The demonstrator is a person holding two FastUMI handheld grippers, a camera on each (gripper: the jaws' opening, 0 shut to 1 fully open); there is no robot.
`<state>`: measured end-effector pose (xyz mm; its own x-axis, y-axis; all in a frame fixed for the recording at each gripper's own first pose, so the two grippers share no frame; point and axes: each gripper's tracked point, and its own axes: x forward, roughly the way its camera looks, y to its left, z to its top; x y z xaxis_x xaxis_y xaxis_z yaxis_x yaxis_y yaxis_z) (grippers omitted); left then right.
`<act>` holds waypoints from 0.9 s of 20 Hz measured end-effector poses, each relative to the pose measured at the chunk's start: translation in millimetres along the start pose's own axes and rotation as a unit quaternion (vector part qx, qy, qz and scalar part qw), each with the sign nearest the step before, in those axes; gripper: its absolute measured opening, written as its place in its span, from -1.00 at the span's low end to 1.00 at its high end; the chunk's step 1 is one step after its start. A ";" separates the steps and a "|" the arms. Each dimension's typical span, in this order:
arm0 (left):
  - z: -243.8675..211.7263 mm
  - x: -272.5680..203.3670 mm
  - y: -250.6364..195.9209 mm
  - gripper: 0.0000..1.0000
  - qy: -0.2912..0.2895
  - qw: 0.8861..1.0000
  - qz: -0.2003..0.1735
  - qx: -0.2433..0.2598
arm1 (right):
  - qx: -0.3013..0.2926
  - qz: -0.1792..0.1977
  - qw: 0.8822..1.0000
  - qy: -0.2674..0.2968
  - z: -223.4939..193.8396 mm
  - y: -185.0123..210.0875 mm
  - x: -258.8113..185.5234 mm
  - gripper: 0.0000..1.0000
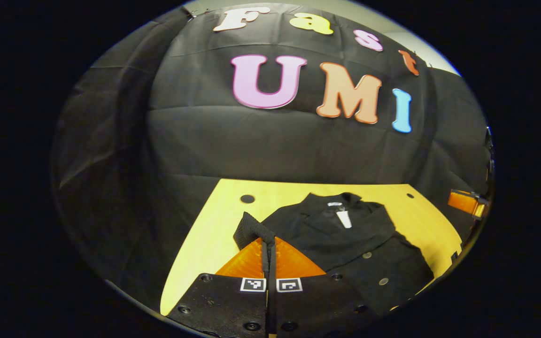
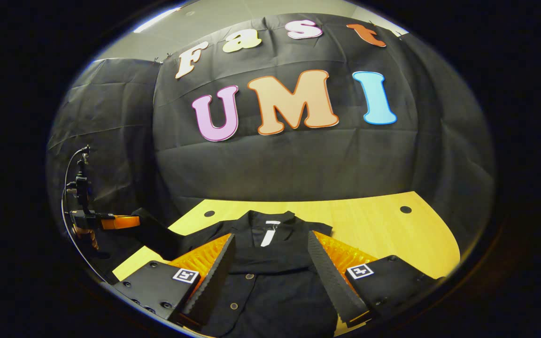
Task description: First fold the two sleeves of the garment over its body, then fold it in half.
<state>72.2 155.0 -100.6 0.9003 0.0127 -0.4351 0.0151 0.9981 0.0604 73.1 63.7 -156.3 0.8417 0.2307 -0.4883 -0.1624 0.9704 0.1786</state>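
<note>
My left gripper (image 1: 269,249) is pinched on a sleeve (image 1: 251,231) of the black garment (image 1: 345,239) on the yellow table (image 1: 204,244); right gripper (image 2: 270,263) is spread wide above its buttoned front; right gripper view catches the sleeve lifted at far left.

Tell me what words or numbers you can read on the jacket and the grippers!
The tag at the jacket collar: white, too small to read.
The markers on the left gripper, shut on a sleeve: black-and-white square patterns, no words.
The markers on the right gripper: the same, no words.
So there is nothing readable on any of them.
</note>
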 end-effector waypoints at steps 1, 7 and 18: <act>4.9 7.2 -13.5 -1.00 -0.002 1.000 -0.008 0.010 | 0.002 -0.006 1.000 -0.001 -0.7 -10.0 -4.6 0.97; 16.9 52.4 -92.2 -1.00 0.005 0.997 -0.061 0.040 | 0.029 -0.057 0.998 -0.004 -6.3 -80.5 -36.2 0.97; -23.6 128.5 -208.7 -1.00 0.065 0.984 -0.142 0.089 | 0.068 -0.147 0.987 0.015 -40.2 -162.2 -81.7 0.97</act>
<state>174.4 -50.3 -190.3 0.7855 -0.2453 -0.5681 0.3437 0.9364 0.0710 9.9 -109.7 -179.8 0.8267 -0.0553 -0.5599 0.1581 0.9779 0.1369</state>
